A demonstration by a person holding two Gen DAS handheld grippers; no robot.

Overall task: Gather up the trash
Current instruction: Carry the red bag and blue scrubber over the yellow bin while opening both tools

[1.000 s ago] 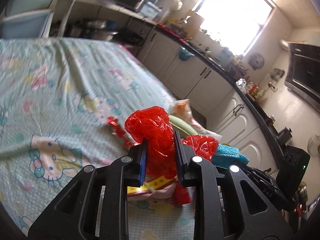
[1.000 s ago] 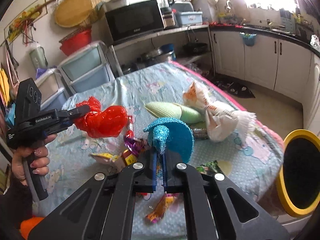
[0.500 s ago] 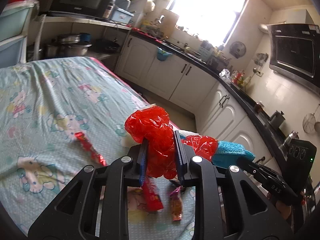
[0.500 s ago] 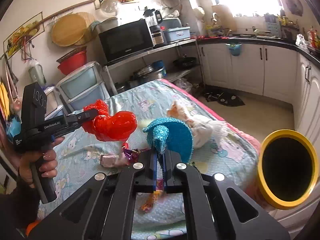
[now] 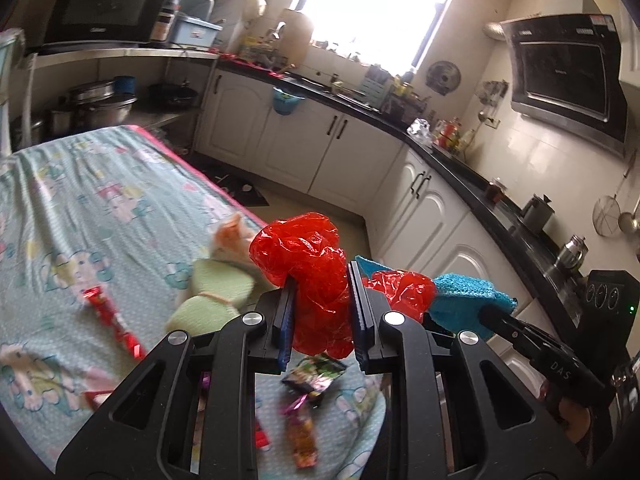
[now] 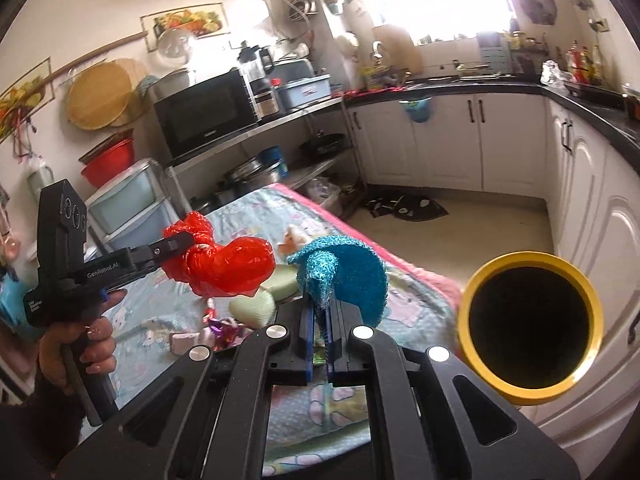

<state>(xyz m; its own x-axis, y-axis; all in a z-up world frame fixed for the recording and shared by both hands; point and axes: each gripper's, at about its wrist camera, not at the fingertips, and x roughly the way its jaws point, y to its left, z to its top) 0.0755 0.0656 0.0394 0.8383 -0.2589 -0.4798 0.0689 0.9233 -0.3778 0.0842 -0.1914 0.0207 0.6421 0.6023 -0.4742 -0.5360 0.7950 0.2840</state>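
Observation:
My left gripper (image 5: 322, 308) is shut on a crumpled red plastic bag (image 5: 308, 276) and holds it above the table's near corner. In the right wrist view the left gripper (image 6: 182, 242) shows with the red bag (image 6: 228, 266) at left. My right gripper (image 6: 318, 332) is shut on a blue scrubbing cloth (image 6: 348, 276), which also shows in the left wrist view (image 5: 464, 300). A bin with a yellow rim (image 6: 530, 326) and dark inside stands to the right, beyond the table edge.
The table has a pale cartoon-print cloth (image 5: 80, 208). On it lie green sponges (image 5: 216, 292), a white and orange bag (image 5: 230, 236), and several sweet wrappers (image 5: 312, 372) near the front edge. White kitchen cabinets (image 6: 452, 140) run behind and to the right.
Both grippers have lifted and swung right with their loads, away from the litter on the table. The yellow-rimmed bin has come closer and fuller into the right wrist view.

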